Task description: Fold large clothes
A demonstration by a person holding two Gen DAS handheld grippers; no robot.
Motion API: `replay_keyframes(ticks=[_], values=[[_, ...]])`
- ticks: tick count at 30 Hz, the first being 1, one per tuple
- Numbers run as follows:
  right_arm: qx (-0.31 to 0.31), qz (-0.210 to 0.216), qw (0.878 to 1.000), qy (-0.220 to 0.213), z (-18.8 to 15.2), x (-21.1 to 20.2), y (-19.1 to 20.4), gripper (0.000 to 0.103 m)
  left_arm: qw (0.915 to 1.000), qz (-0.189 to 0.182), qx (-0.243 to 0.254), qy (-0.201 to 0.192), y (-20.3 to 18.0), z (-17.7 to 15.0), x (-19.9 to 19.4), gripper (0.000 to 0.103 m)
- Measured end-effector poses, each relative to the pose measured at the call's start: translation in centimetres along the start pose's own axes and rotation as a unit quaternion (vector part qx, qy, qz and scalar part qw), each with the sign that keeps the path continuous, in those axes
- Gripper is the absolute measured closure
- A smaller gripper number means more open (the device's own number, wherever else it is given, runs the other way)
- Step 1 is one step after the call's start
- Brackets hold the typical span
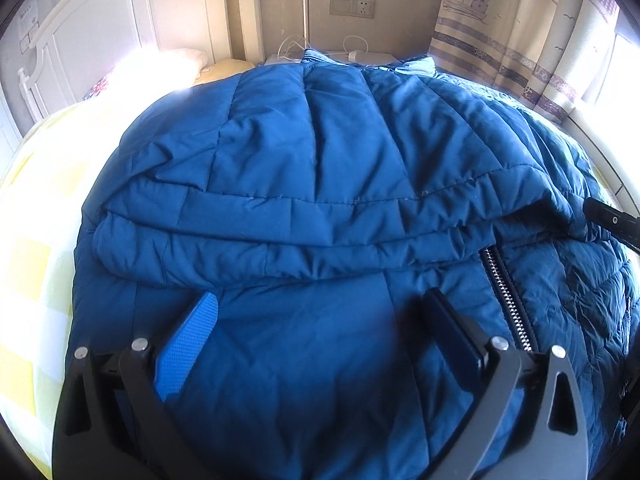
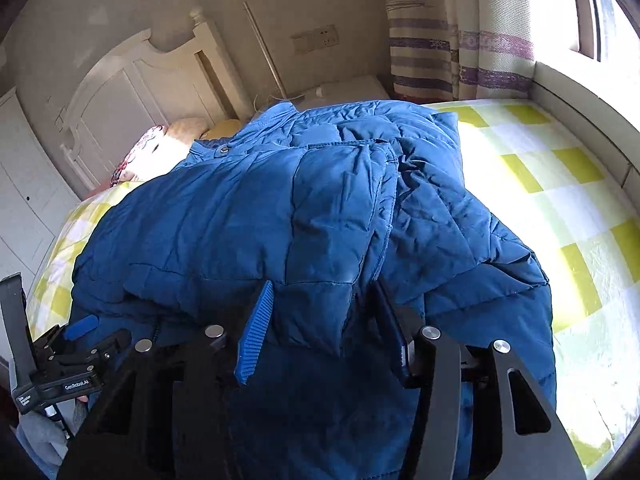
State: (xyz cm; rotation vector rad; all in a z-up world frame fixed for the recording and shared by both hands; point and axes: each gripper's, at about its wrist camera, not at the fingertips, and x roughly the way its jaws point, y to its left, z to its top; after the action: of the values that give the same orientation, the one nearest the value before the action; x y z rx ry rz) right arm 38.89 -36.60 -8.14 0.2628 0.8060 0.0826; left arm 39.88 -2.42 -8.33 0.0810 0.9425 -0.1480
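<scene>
A large blue quilted jacket [image 1: 320,152] lies spread on the bed, with one part folded across its body and a silver zipper [image 1: 508,304] showing below the fold. My left gripper [image 1: 322,300] hovers over the near part of the jacket, jaws wide apart and open with only flat fabric beneath. In the right wrist view, my right gripper [image 2: 322,292] has a thick fold of the jacket [image 2: 280,208] filling the gap between its blue pad [image 2: 256,336] and its black finger, and it is shut on that fold. The left gripper [image 2: 80,344] shows at the lower left there.
The bed carries a yellow-and-white checked sheet [image 2: 560,184]. Pillows [image 2: 160,148] lie by the white headboard [image 1: 132,20]. A bedside stand with cables [image 1: 352,54], a wall socket [image 1: 352,6] and patterned curtains [image 1: 520,28] stand beyond. A window ledge [image 2: 580,100] runs along the right.
</scene>
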Motion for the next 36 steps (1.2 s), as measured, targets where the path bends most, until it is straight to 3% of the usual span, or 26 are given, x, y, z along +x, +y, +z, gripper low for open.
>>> replay_keyframes(ticks=[1, 5, 7, 9, 10, 11, 12, 13, 16, 18, 21, 23, 24, 28, 31, 34, 36], values=[[-0.025, -0.016, 1.0, -0.011, 0.3, -0.5, 0.7, 0.07, 1.0, 0.0, 0.0, 0.0, -0.1, -0.1, 0.0, 0.002], [-0.092, -0.055, 0.99, -0.092, 2.7, -4.0, 3.0, 0.076, 1.0, -0.001, -0.001, -0.001, -0.1, -0.1, 0.1, 0.002], [-0.11, -0.076, 0.987, -0.084, 4.0, -3.5, 3.2, 0.076, 1.0, -0.001, -0.002, -0.001, -0.1, 0.0, 0.1, 0.002], [-0.131, -0.113, 0.984, -0.033, 3.9, -0.9, 2.6, 0.076, 1.0, -0.002, -0.003, -0.002, -0.1, 0.0, 0.1, 0.002], [-0.126, -0.121, 0.985, 0.009, 3.5, 1.0, 1.7, 0.075, 1.0, -0.003, -0.004, -0.002, 0.0, 0.0, 0.1, 0.002], [-0.118, -0.127, 0.985, 0.015, 2.7, 2.0, 0.7, 0.07, 1.0, -0.003, -0.005, -0.003, 0.1, 0.0, 0.1, 0.002], [-0.111, -0.133, 0.985, -0.005, 2.2, 1.7, 0.1, 0.057, 1.0, -0.004, -0.005, -0.003, 0.0, 0.0, 0.1, 0.002], [-0.096, -0.136, 0.986, -0.011, 1.9, 1.1, -0.4, 0.051, 1.0, -0.003, -0.005, -0.003, 0.0, 0.0, 0.1, 0.002], [-0.053, -0.133, 0.987, -0.066, 1.8, -2.6, -0.2, 0.047, 1.0, -0.001, -0.003, -0.003, 0.0, 0.1, 0.1, 0.002], [-0.075, -0.116, 0.985, -0.102, 1.8, -4.5, 1.7, 0.047, 1.0, -0.001, -0.004, -0.002, 0.0, 0.1, 0.2, 0.002], [-0.149, -0.082, 0.984, -0.057, 2.2, -2.1, 4.4, 0.047, 1.0, -0.001, -0.004, -0.002, 0.0, 0.1, 0.2, 0.002], [-0.137, -0.083, 0.987, 0.013, 2.2, 1.8, 3.5, 0.047, 1.0, -0.001, -0.004, -0.003, 0.0, 0.0, 0.2, 0.002], [-0.128, -0.076, 0.989, 0.022, 2.1, 3.0, 2.8, 0.046, 1.0, -0.002, -0.004, -0.003, 0.1, 0.0, 0.1, 0.002], [-0.091, -0.072, 0.993, 0.013, 2.1, 1.3, 3.1, 0.043, 1.0, -0.005, -0.007, -0.003, 0.2, 0.1, 0.2, 0.002], [-0.119, -0.028, 0.992, -0.036, 0.3, -3.1, 5.7, 0.042, 0.9999, -0.008, -0.009, -0.005, 0.2, 0.1, 0.1, 0.002], [-0.187, -0.015, 0.982, 0.008, -2.8, -2.8, 9.1, 0.041, 0.9999, -0.007, -0.009, -0.005, 0.2, 0.0, 0.1, 0.002], [-0.229, -0.032, 0.972, 0.042, -4.8, -0.7, 10.6, 0.038, 0.9999, -0.007, -0.008, -0.005, 0.2, 0.0, 0.1, 0.002]])
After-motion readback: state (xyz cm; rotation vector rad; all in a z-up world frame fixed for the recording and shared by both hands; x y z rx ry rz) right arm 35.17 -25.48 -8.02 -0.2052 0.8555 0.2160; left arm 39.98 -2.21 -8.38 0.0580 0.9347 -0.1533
